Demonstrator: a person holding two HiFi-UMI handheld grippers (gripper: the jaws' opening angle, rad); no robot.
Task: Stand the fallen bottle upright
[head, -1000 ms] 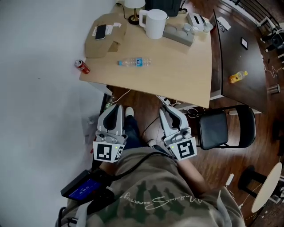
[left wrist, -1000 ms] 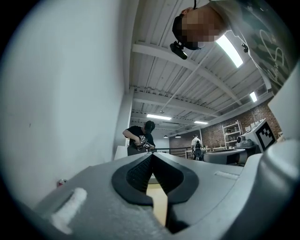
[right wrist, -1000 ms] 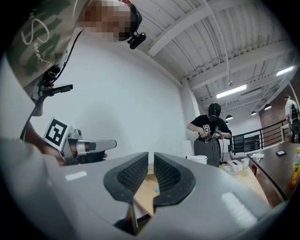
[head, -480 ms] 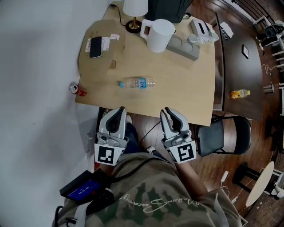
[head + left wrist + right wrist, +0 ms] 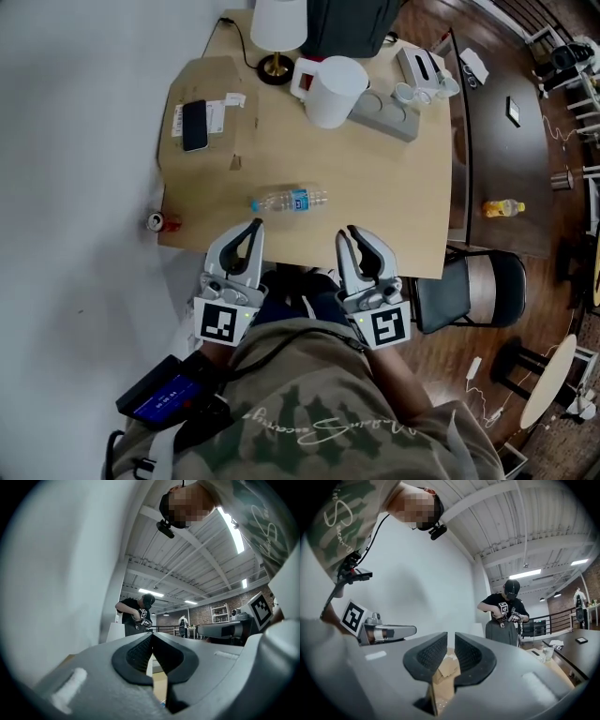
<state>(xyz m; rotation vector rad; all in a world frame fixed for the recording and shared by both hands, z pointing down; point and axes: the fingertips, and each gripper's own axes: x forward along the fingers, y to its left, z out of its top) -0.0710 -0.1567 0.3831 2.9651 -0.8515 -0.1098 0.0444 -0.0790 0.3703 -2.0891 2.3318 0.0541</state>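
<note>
Head view: the clear plastic bottle [image 5: 289, 200] lies on its side on the light wooden table [image 5: 394, 206], close to the table's lower edge in the frame, long axis running left to right. The left gripper [image 5: 255, 225] sits just below the bottle's left end, and the right gripper [image 5: 349, 232] sits to the bottle's lower right. Both tips reach the table edge, and neither touches the bottle. Left gripper view: the jaw tips meet, with nothing between them. Right gripper view: the jaws stand a narrow slit apart and hold nothing (only the tabletop shows through the gap). Further up the table stand a white jug [image 5: 330, 91] and a lamp [image 5: 277, 28], and a phone [image 5: 193, 125] lies on a cardboard sheet [image 5: 220, 94] at upper left.
</note>
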